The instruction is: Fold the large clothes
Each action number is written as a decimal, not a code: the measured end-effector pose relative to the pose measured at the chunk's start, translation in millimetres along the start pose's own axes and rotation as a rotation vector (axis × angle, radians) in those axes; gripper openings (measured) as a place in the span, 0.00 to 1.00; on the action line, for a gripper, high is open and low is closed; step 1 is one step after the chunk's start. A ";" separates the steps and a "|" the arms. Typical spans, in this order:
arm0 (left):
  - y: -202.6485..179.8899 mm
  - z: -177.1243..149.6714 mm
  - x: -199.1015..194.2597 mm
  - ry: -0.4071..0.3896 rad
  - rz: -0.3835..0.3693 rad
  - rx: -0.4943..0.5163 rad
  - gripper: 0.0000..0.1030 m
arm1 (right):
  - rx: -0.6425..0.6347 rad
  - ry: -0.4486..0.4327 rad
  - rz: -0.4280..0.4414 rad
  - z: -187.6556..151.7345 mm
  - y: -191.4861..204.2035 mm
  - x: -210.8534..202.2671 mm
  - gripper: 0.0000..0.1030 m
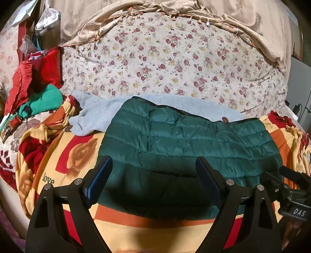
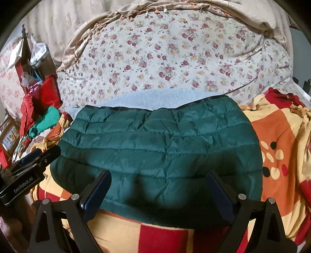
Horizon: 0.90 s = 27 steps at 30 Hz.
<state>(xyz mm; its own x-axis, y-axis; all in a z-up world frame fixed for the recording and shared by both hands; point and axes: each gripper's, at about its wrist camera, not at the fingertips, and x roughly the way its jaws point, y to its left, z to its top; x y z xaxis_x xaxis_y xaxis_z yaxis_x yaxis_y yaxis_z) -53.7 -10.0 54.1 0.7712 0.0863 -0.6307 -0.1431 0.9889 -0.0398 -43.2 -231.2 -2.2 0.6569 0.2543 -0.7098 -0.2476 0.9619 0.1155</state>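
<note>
A dark green quilted jacket (image 1: pixel 184 140) (image 2: pixel 159 151) lies folded flat on a red, orange and yellow blanket (image 1: pixel 77 153) (image 2: pixel 281 140). A pale blue fleece garment (image 1: pixel 93 116) (image 2: pixel 140 99) lies behind it, partly covered by it. My left gripper (image 1: pixel 155 175) hovers open over the jacket's near left part, with nothing between its fingers. My right gripper (image 2: pixel 159 186) is open over the jacket's near edge, pads clear of the cloth. Each gripper shows at the edge of the other's view: the right gripper (image 1: pixel 291 186), the left gripper (image 2: pixel 33 163).
A floral quilt (image 1: pixel 165 58) (image 2: pixel 175 58) rises behind the garments, under a beige tasselled cloth (image 1: pixel 136 11). Red and green clothes (image 1: pixel 38 83) (image 2: pixel 40 109) are heaped at the left with bags and boxes. The bed's white edge (image 1: pixel 291 114) shows at the right.
</note>
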 end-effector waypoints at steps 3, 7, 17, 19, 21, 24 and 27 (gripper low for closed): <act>-4.0 -5.1 -5.1 -0.014 0.017 0.016 0.85 | -0.011 0.001 -0.001 -3.0 4.9 -2.0 0.93; -7.6 -8.3 -9.5 -0.016 0.010 0.030 0.85 | -0.013 -0.004 -0.003 -2.9 8.1 -5.5 0.93; -13.1 -5.4 -19.4 -0.043 0.009 0.054 0.85 | -0.018 -0.039 -0.021 3.3 12.4 -15.8 0.93; -13.0 -5.3 -19.3 -0.041 0.009 0.053 0.85 | -0.020 -0.036 -0.022 3.0 13.2 -15.0 0.93; -13.4 -5.3 -19.3 -0.043 0.009 0.053 0.85 | -0.017 -0.033 -0.018 2.8 13.9 -13.9 0.93; -12.7 -5.3 -20.0 -0.044 0.018 0.049 0.85 | -0.021 -0.036 -0.019 2.3 15.1 -13.4 0.94; -9.3 -5.0 -21.6 -0.044 0.020 0.038 0.85 | -0.034 -0.032 -0.019 0.9 18.1 -11.9 0.94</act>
<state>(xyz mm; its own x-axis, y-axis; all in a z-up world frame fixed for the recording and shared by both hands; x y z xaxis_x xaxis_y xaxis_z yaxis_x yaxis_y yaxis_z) -72.1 -21.7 64.2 0.7953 0.1102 -0.5961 -0.1357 0.9907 0.0021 -54.8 -216.8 9.0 0.6839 0.2397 -0.6891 -0.2586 0.9628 0.0782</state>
